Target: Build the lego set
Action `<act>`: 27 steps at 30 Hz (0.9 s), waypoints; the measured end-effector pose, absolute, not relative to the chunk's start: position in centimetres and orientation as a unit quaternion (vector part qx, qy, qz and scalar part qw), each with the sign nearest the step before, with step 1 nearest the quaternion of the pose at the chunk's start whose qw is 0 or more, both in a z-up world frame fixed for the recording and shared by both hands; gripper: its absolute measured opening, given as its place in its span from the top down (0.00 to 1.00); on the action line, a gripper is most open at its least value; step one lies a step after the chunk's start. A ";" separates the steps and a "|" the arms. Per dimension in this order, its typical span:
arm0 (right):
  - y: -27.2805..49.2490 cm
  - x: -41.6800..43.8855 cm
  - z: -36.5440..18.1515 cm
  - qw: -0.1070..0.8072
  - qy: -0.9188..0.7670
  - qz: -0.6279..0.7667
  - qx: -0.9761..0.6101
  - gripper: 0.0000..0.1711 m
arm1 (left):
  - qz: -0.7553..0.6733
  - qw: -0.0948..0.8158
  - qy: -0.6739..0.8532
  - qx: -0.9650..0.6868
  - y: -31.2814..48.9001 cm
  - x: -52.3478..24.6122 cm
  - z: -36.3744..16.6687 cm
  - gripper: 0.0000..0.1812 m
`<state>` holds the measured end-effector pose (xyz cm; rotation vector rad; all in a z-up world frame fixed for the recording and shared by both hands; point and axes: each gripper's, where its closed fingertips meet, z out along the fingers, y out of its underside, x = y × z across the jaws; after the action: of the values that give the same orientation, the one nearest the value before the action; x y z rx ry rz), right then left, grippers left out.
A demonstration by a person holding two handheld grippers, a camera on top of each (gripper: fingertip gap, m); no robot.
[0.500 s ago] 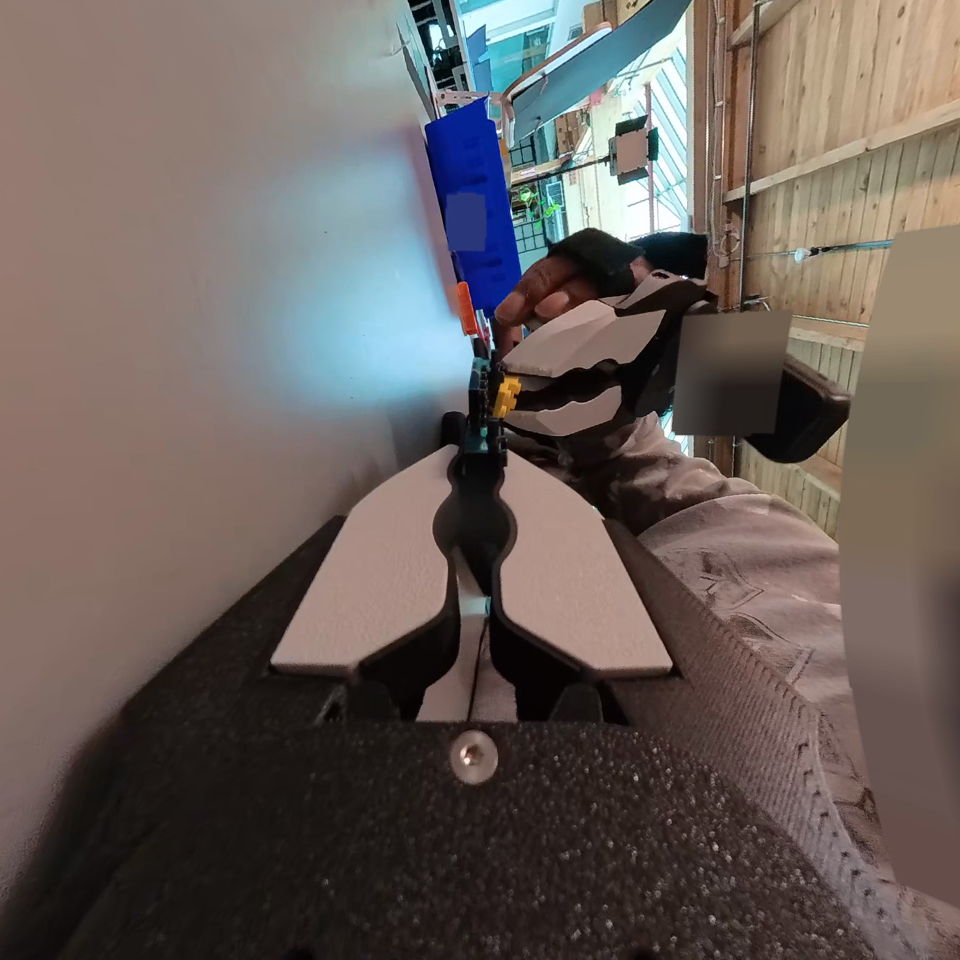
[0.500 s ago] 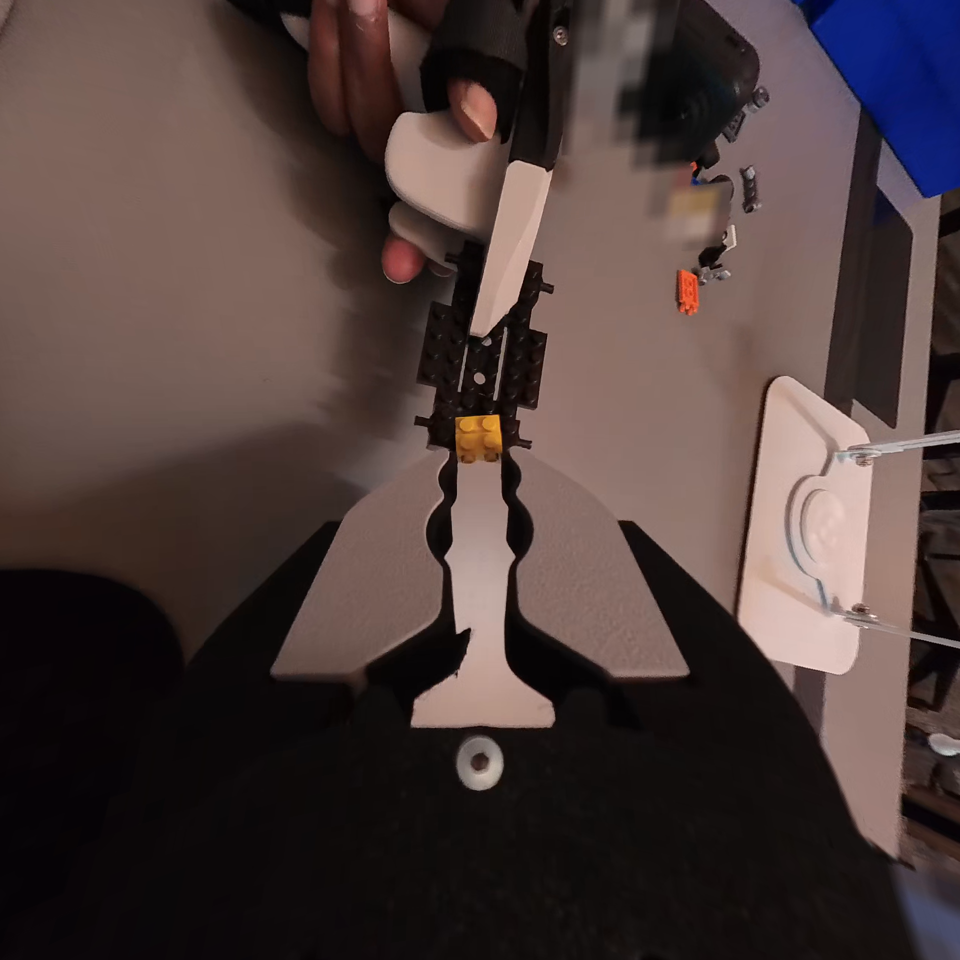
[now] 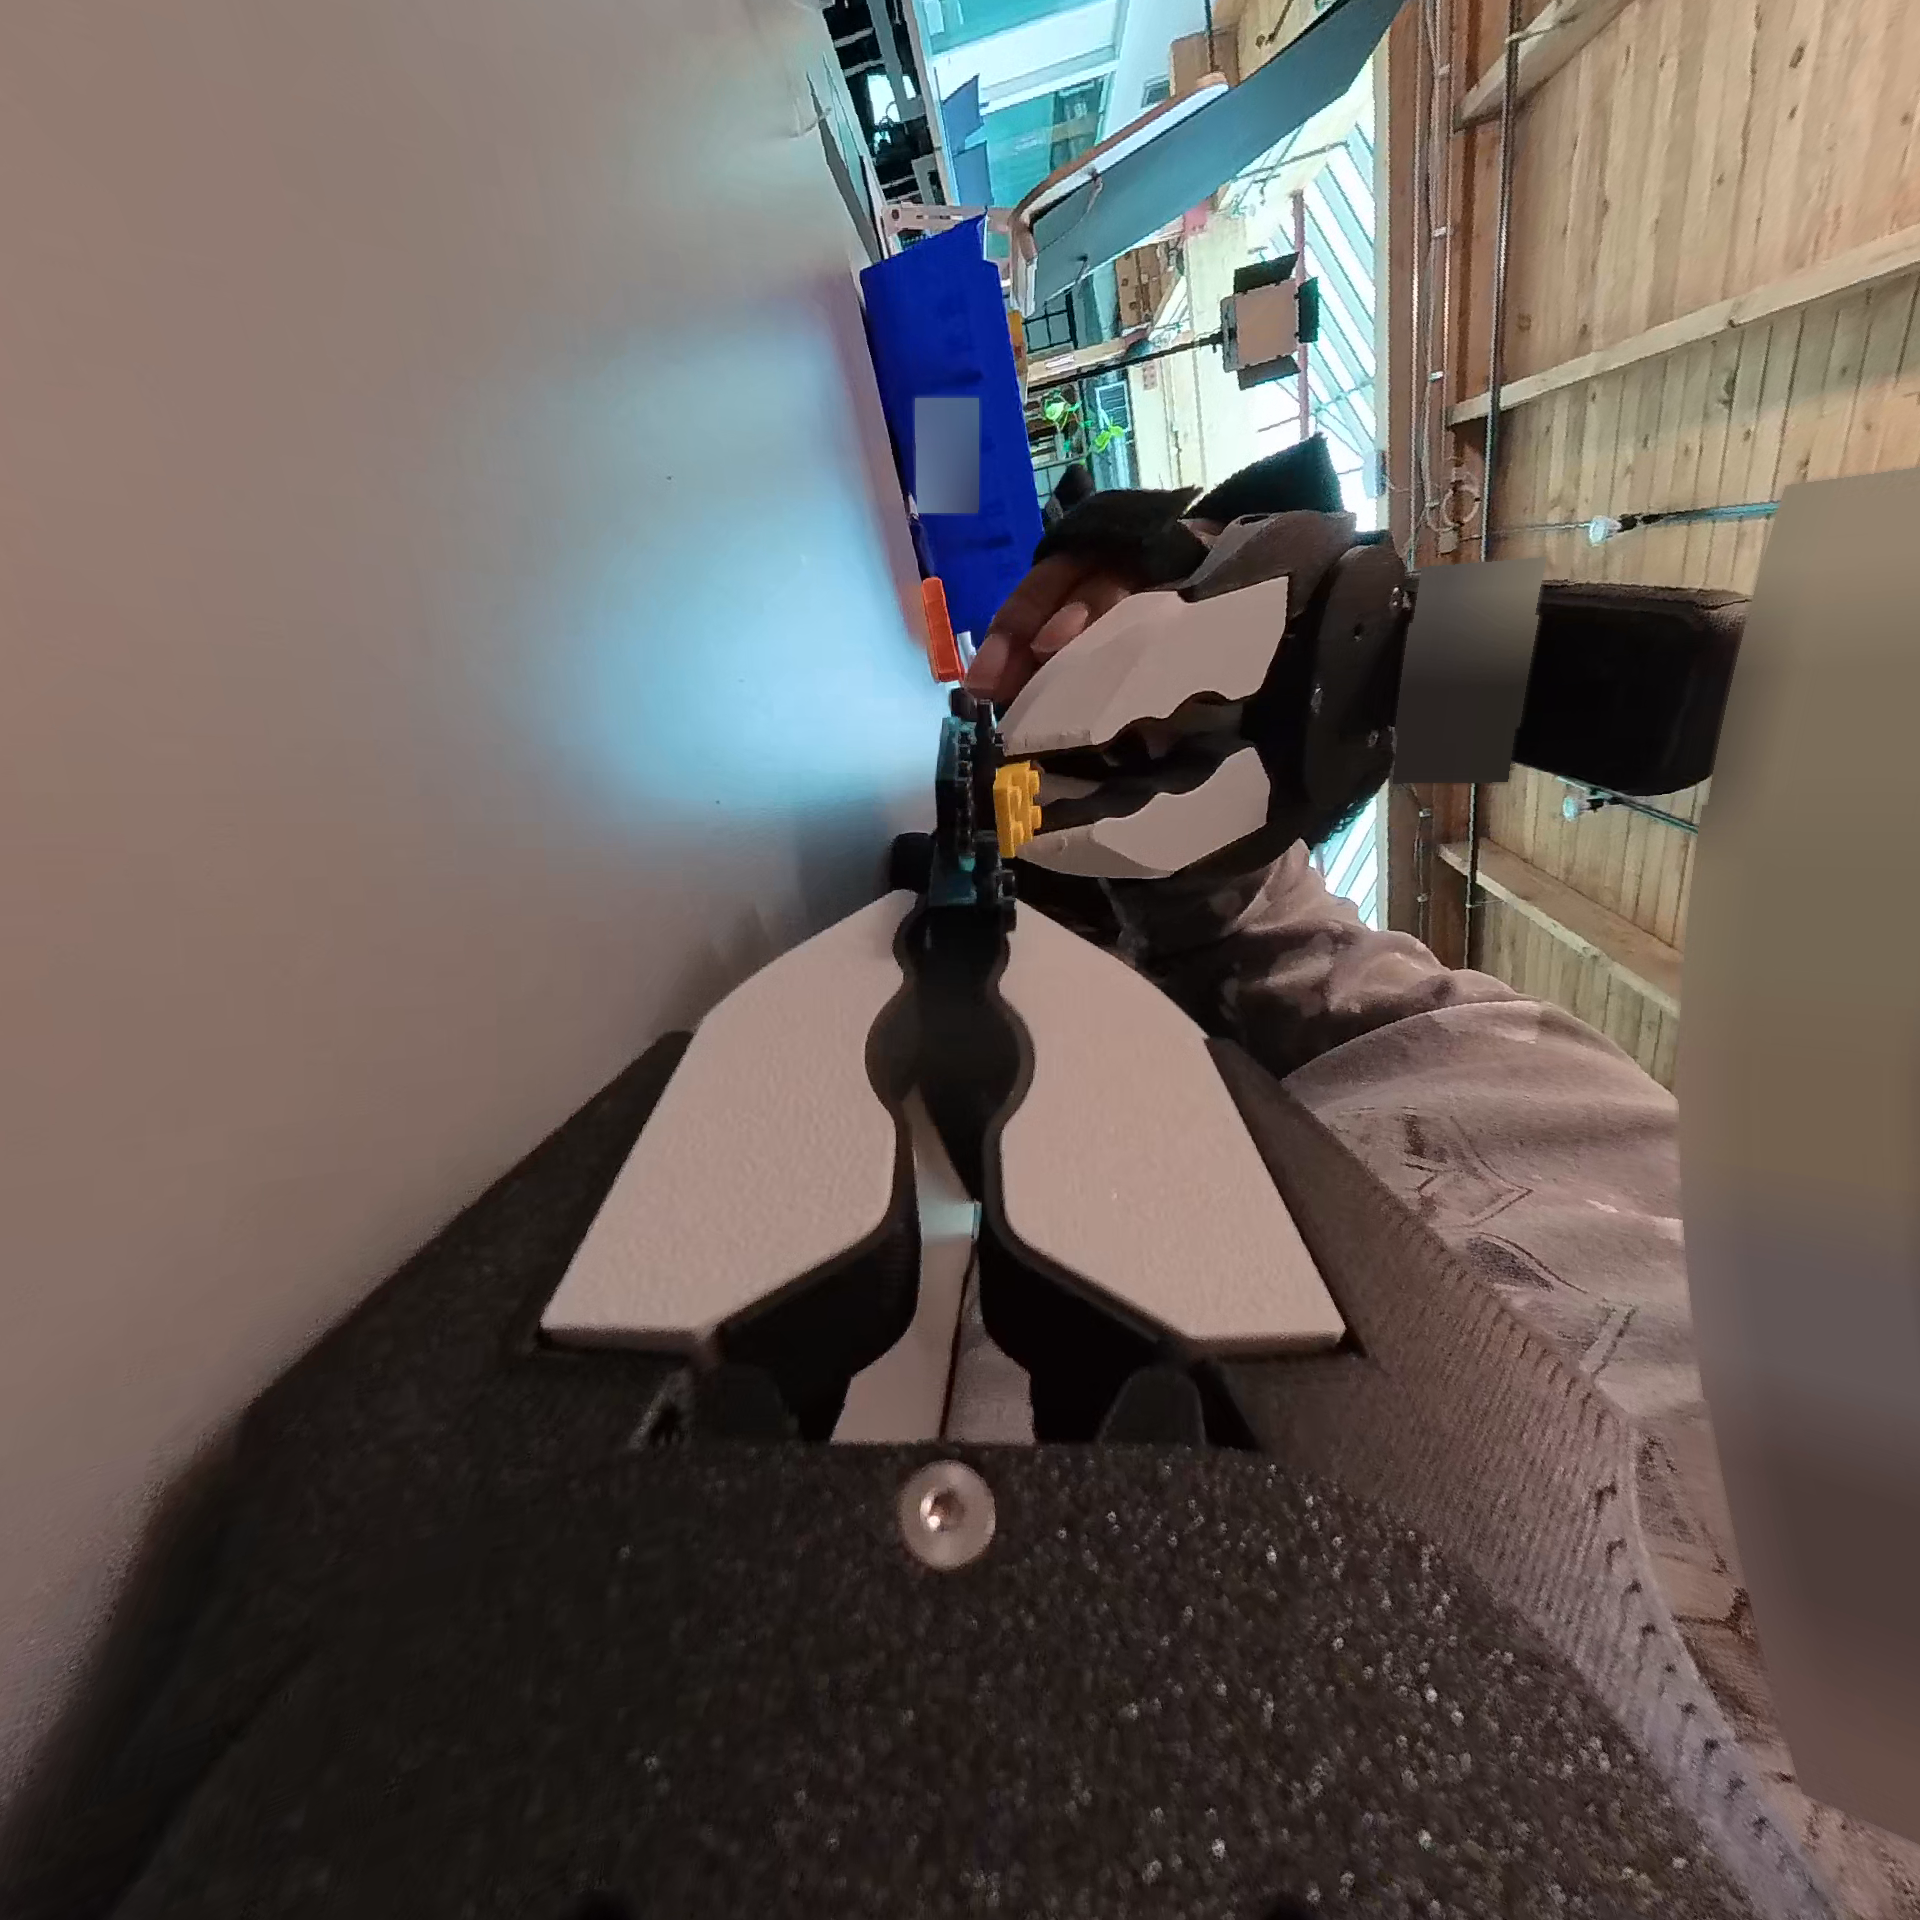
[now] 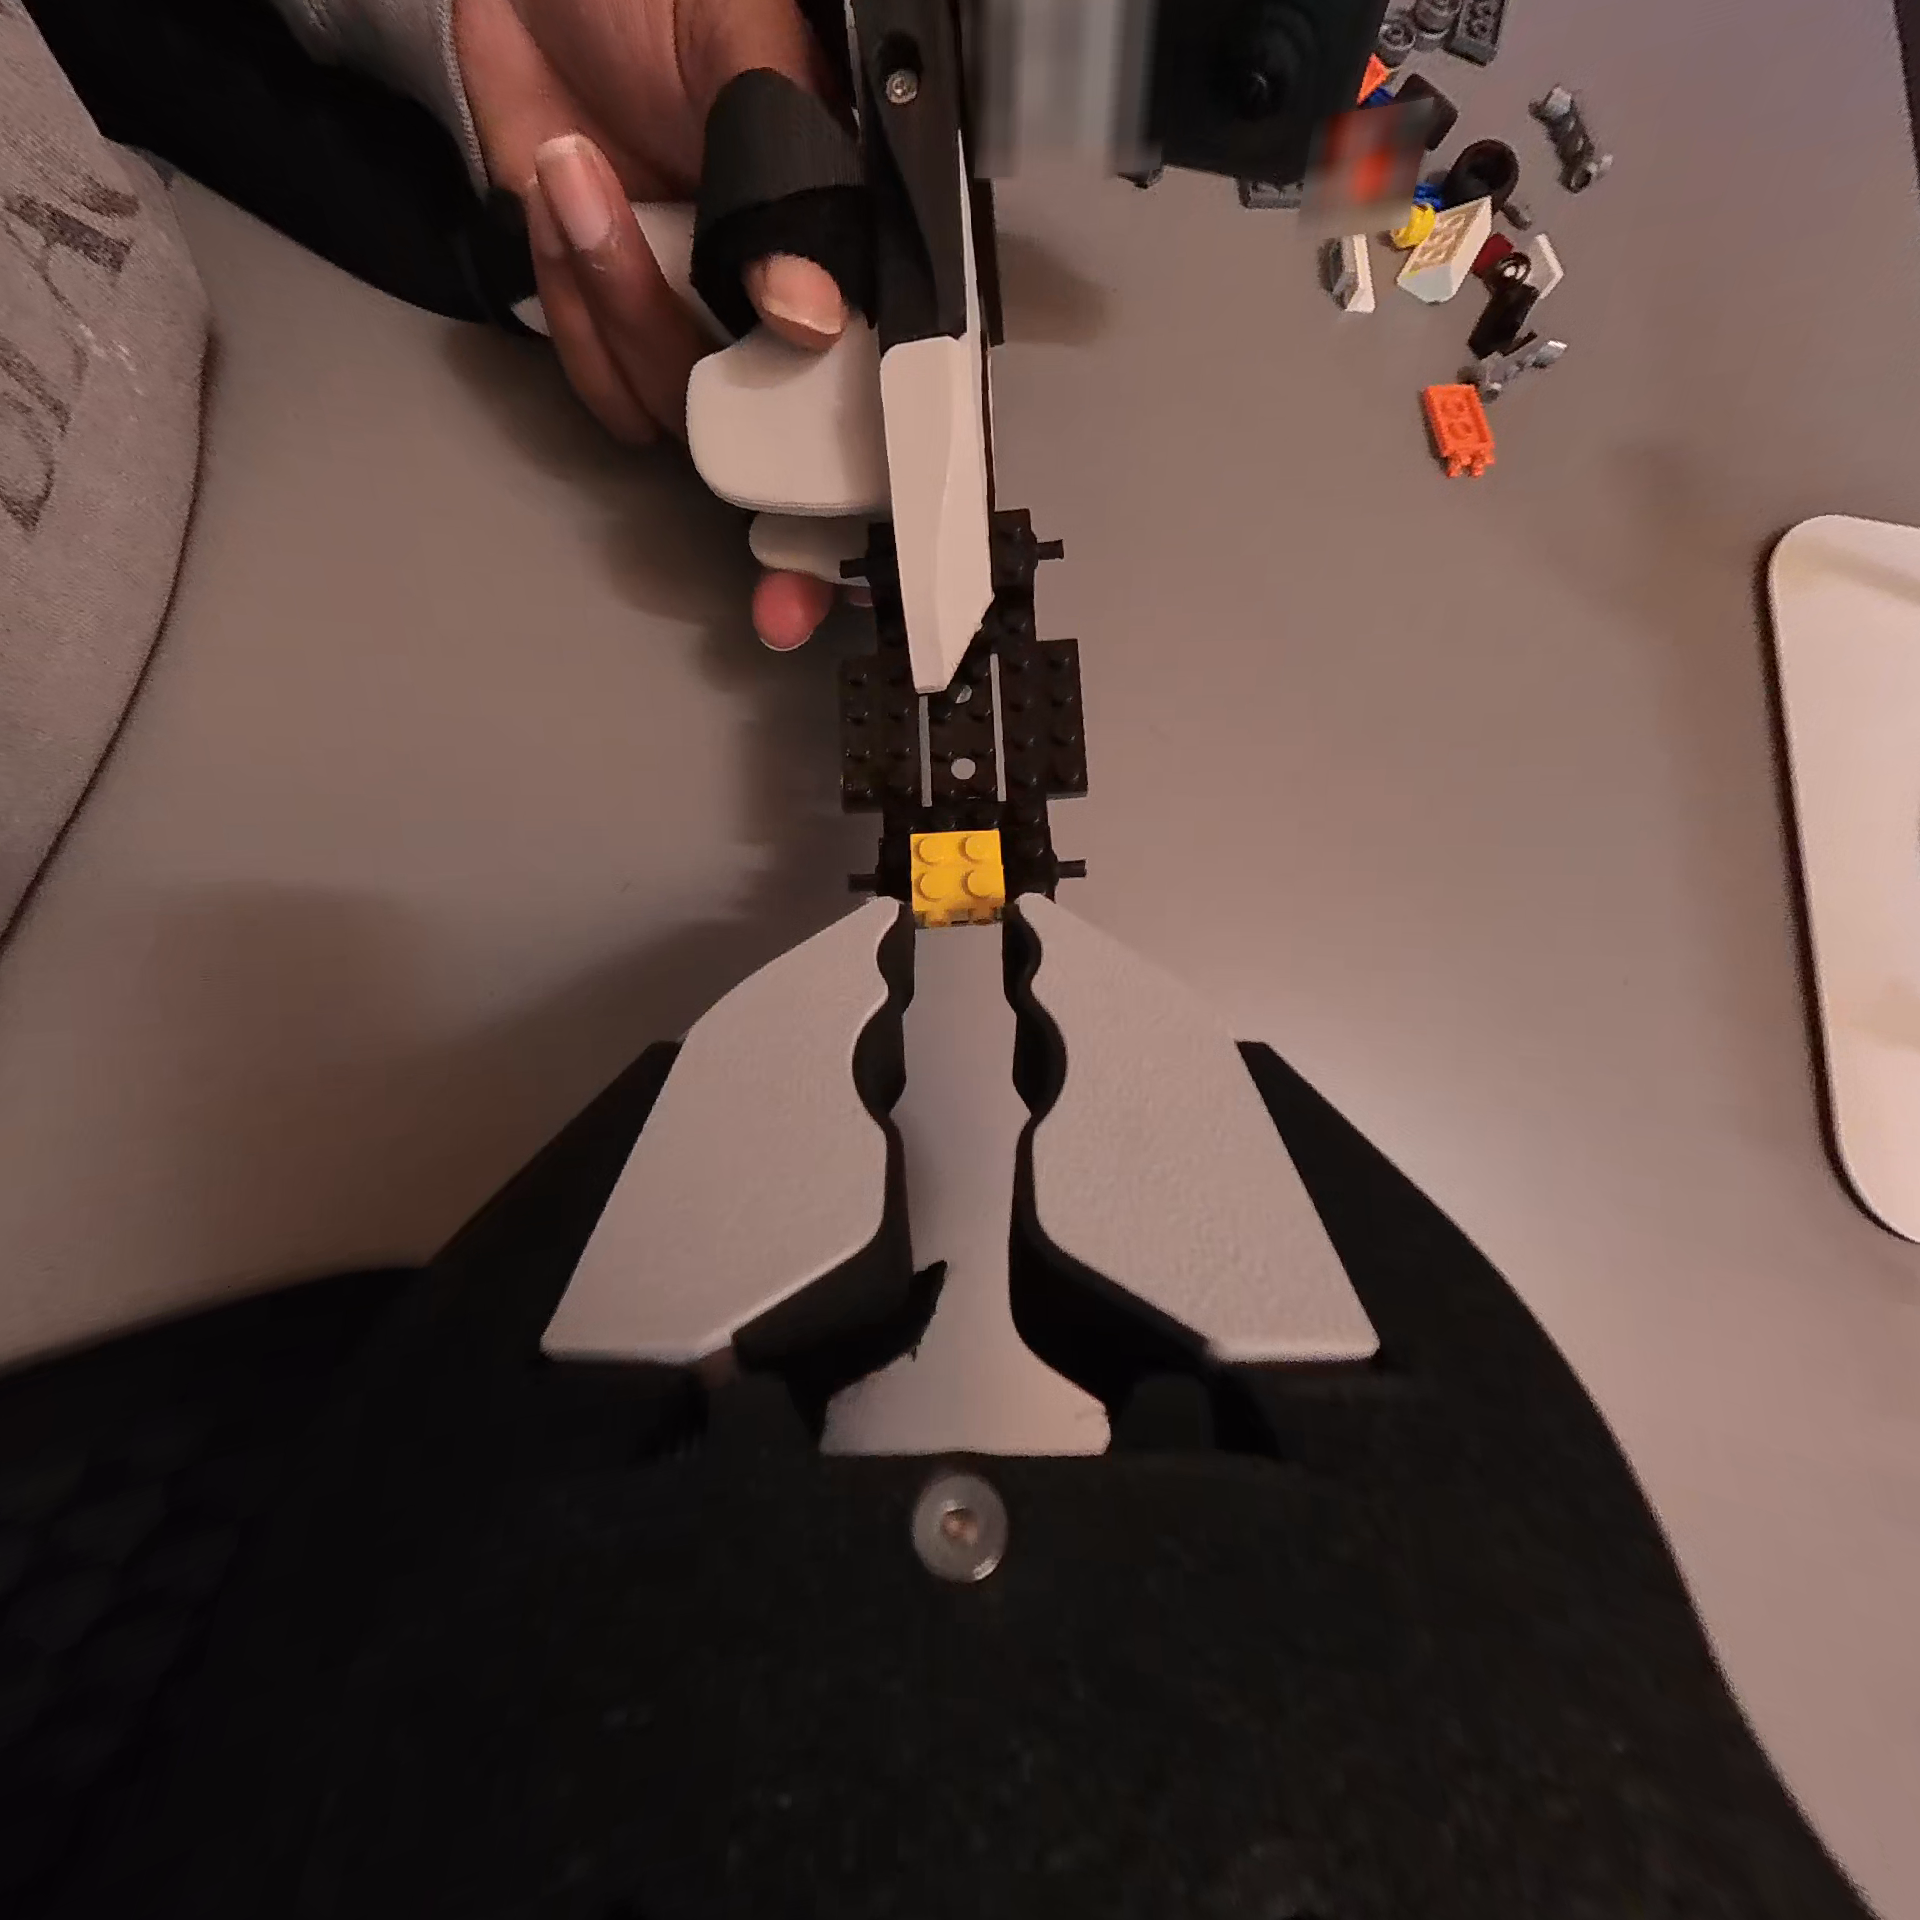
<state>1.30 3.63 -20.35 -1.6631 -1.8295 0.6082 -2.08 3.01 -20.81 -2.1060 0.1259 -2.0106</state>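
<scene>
Black base [image 4: 961,727]: lying flat on the grey bench [image 4: 416,727], studs up, its far end pinched edge-on in the left gripper's jaws.
Yellow brick [image 4: 956,878]: sitting on the near end of the black base, held between the right gripper's fingertips.
Right gripper [image 4: 958,914]: jaws standing a brick's width apart, closing on the yellow brick's two sides.
Left gripper [image 3: 958,914]: jaws nearly together, clamping the black base.
Hand [image 4: 623,208]: gripping the left gripper, one finger reaching down beside the black base.
Loose pieces [image 4: 1455,260]: lying scattered on the bench well to the far right, an orange piece [image 4: 1460,426] nearest.
White pad [image 4: 1849,831]: lying on the bench at the right edge.
</scene>
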 end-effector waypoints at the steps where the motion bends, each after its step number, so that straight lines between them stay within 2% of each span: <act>1: 3.7 1.3 -20.3 0.293 -0.687 0.227 -0.625 0.91 | -0.686 0.113 0.042 -0.718 3.0 -2.1 -20.8 0.97; 16: 3.7 1.2 -19.8 0.295 -0.680 0.229 -0.631 0.90 | -0.708 0.083 0.016 -0.701 2.9 -2.1 -20.7 0.97; 22: 4.0 1.2 -18.9 0.273 -0.615 0.300 -0.677 0.86 | -0.707 0.088 0.012 -0.702 3.1 -2.2 -20.7 0.97; 27: 4.5 1.3 -19.0 0.289 -0.548 0.348 -0.704 0.88 | -0.705 0.089 0.013 -0.703 3.1 -2.3 -20.7 0.97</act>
<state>1.34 4.46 -19.03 -1.8786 -1.4619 0.9294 -2.27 3.14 -20.74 -2.0918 0.0395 -2.0992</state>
